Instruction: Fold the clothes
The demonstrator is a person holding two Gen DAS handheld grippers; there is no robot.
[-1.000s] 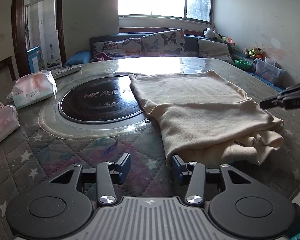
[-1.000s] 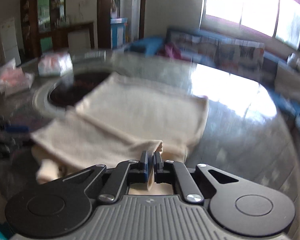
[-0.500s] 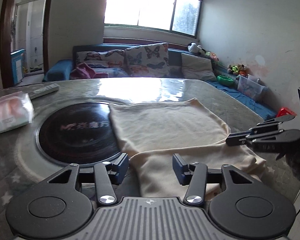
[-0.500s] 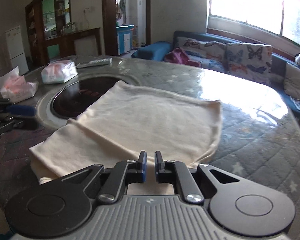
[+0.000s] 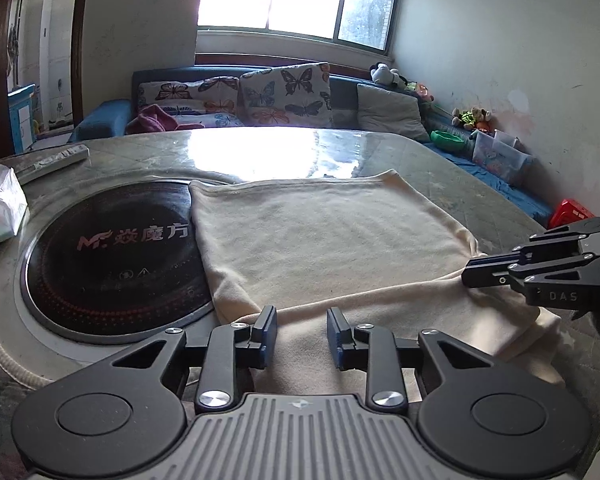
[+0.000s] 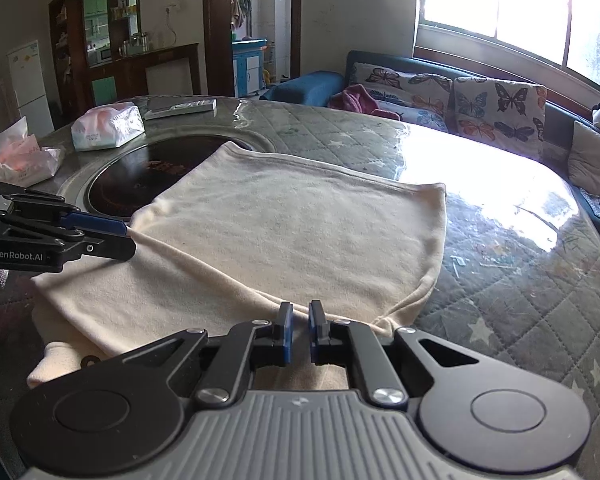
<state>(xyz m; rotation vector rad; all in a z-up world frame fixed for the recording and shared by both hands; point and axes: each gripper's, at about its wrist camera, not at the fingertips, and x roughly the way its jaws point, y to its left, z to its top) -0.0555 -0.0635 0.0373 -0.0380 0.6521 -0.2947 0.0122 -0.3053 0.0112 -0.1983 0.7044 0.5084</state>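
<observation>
With the right gripper (image 6: 300, 330) pinching the cream garment's (image 5: 324, 236) folded edge and the left gripper's (image 5: 302, 334) fingers just closing to a narrow gap without gripping, an uneven pull risks skewing the fold on the desk (image 6: 520, 280).

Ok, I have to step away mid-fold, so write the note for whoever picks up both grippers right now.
Left gripper: jaws have just been closing over the near fold edge of the cream garment, pads not yet pressing.
Right gripper: shut on the same fold edge, at the garment's other side.
Garment lies on the quilted table, partly over the black cooktop.
Done: near part folded over.
Left: finish the left grip, then make the next fold.
</observation>
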